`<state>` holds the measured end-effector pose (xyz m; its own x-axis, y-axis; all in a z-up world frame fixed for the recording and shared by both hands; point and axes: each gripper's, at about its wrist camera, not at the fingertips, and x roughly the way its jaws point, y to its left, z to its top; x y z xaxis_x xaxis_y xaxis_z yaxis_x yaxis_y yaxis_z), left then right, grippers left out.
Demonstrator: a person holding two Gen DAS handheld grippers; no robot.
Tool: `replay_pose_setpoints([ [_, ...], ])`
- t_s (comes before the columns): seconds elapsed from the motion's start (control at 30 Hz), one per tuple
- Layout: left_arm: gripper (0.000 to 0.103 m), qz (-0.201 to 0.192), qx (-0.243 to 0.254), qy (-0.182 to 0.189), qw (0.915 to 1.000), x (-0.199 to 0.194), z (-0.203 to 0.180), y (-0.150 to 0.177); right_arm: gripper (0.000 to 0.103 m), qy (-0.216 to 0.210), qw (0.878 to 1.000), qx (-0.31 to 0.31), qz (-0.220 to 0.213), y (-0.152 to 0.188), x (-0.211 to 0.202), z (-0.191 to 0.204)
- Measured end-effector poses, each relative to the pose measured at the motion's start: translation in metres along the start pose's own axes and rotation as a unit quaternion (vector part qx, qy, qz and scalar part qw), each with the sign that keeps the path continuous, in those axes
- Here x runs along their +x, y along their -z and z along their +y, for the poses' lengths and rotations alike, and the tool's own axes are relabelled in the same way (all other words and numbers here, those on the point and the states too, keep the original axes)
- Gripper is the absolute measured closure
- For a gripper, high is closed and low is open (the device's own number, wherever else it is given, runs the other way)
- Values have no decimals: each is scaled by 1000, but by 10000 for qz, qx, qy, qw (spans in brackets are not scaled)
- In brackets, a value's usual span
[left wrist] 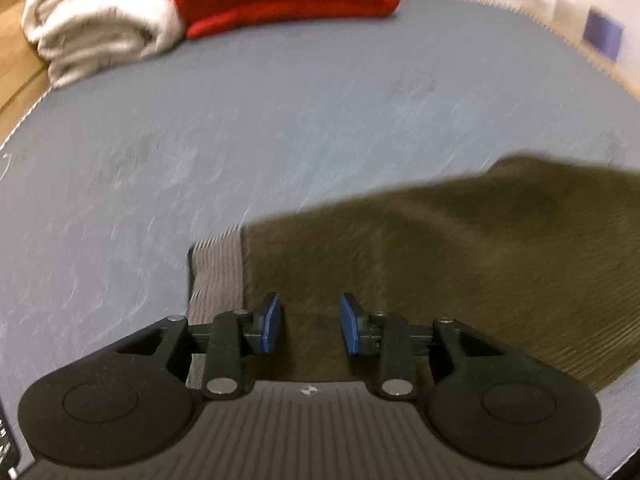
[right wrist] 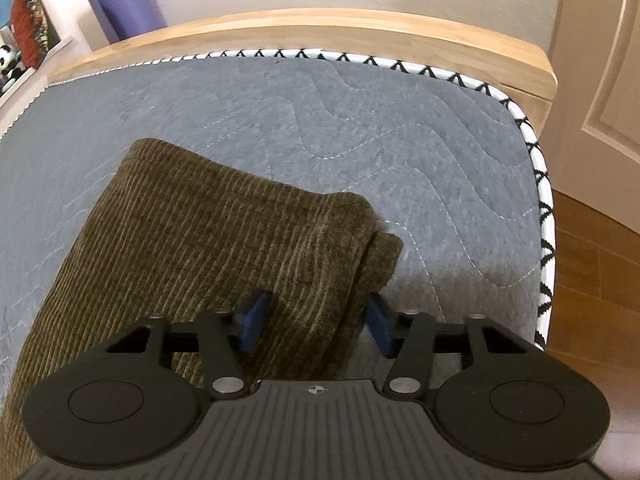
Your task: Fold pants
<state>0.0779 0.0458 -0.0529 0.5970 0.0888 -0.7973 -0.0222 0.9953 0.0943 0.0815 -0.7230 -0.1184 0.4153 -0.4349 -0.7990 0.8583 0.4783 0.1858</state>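
Corduroy pants [right wrist: 208,240] lie on the grey quilted mattress [right wrist: 360,128]; left gripper [left wrist: 309,325] jaws apart above the waistband; right gripper [right wrist: 316,322] jaws apart, straddling a fold.

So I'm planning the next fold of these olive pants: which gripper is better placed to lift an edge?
Probably the right gripper: its jaws straddle the folded edge of the pants. The left gripper hangs open over flat cloth near the waistband, with no edge between its jaws.
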Motion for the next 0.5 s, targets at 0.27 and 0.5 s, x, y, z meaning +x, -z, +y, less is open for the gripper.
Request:
replay_pose_setpoints([
  [0.27,61,-132,28,132,9998,1,-17,-8,87,-584,9980,233,-74,-7,-9,-11],
  [0.5,60,-127,71,255,9996,1,-24,-11,87,-1628,9856,442,-105,-18,-19,-31],
])
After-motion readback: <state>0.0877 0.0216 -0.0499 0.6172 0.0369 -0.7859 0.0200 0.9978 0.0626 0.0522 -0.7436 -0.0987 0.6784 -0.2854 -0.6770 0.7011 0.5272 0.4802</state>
